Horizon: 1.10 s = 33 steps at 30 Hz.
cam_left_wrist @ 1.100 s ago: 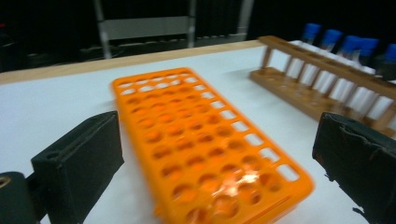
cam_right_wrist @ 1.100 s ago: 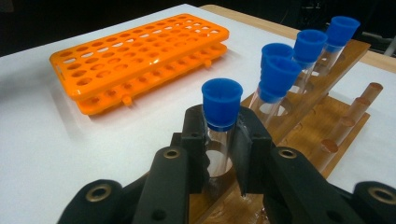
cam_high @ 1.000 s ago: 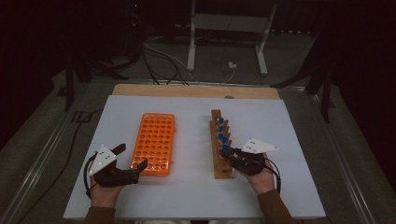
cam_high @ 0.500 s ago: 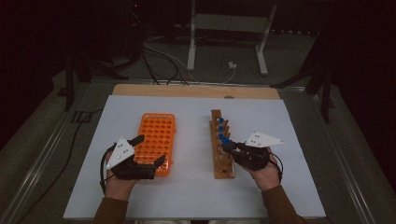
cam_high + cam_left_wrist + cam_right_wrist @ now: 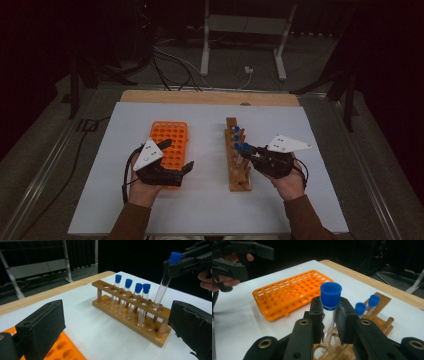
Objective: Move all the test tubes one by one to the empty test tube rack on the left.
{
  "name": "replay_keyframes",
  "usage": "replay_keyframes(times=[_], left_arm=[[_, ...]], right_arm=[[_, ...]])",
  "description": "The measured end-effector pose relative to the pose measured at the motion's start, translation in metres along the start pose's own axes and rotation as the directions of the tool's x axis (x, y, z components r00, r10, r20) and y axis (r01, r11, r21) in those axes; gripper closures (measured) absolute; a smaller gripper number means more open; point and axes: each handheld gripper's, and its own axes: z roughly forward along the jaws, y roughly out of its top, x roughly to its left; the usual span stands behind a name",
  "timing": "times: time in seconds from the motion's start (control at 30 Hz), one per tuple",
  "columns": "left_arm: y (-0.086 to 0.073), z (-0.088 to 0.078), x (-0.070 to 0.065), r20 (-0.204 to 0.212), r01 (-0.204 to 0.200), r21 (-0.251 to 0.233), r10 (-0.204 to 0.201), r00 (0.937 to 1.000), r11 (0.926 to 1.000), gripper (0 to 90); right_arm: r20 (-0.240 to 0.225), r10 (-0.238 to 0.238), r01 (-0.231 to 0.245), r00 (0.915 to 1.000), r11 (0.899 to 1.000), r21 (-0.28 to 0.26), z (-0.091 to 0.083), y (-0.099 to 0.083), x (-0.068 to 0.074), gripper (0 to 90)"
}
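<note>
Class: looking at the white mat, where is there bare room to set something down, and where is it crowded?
Free: the strip between the orange plastic tube rack and the wooden test-tube rack, and the far edge by the wooden board. Crowded: around both racks, where the hands work.

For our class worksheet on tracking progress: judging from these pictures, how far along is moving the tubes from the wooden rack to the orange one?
Done: nothing yet; the orange rack shows only empty holes. In hand: the right claw is shut on one blue-capped tube, its bottom just at the wooden rack. The left claw is open over the orange rack. Left: four capped tubes stand in the wooden rack.
</note>
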Motion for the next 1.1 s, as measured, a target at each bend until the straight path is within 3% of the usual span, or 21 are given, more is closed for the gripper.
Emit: replay_keyframes(times=[0.13, 0.3, 0.4, 0.63, 0.73, 0.77, 0.9, 1.1], left_arm=[[0.004, 0.007, -0.002, 0.015, 0.029, 0.032, -0.029, 0.9995, 0.9991, 1.7], [0.006, 0.017, -0.008, 0.037, 0.022, 0.065, -0.025, 0.9990, 0.9976, 2.4], [0.007, 0.021, -0.012, 0.052, 0.007, 0.070, -0.011, 0.9986, 0.9975, 7.8], [0.007, 0.030, -0.018, 0.106, -0.030, 0.067, 0.023, 0.9941, 0.9973, 29.1], [0.007, 0.034, -0.022, 0.112, -0.053, 0.083, 0.044, 0.9928, 0.9951, 32.5], [0.006, 0.035, -0.023, 0.118, -0.059, 0.087, 0.049, 0.9918, 0.9945, 39.0], [0.005, 0.039, -0.023, 0.156, -0.063, 0.098, 0.047, 0.9866, 0.9932, 53.5], [0.003, 0.043, -0.023, 0.180, -0.052, 0.102, 0.033, 0.9830, 0.9934, 61.4]], right_arm=[[-0.015, 0.009, -0.009, 0.9998, 1.000, -0.012, 0.003, 0.004, 0.002, 76.6], [-0.039, 0.011, -0.011, 0.9992, 1.000, -0.003, 0.016, 0.007, 0.007, 76.6], [-0.068, 0.025, -0.025, 0.9973, 1.000, 0.009, 0.028, 0.010, 0.012, 76.6], [-0.111, 0.013, -0.012, 0.9937, 1.000, 0.008, 0.043, 0.020, 0.026, 76.5], [-0.124, 0.012, -0.011, 0.9922, 1.000, 0.007, 0.047, 0.022, 0.029, 76.5], [-0.134, 0.012, -0.011, 0.9909, 1.000, 0.004, 0.050, 0.024, 0.032, 76.5], [-0.150, 0.005, -0.004, 0.9886, 1.000, 0.002, 0.054, 0.027, 0.037, 76.5], [-0.175, 0.005, -0.005, 0.9846, 1.000, -0.001, 0.058, 0.026, 0.040, 76.5]])
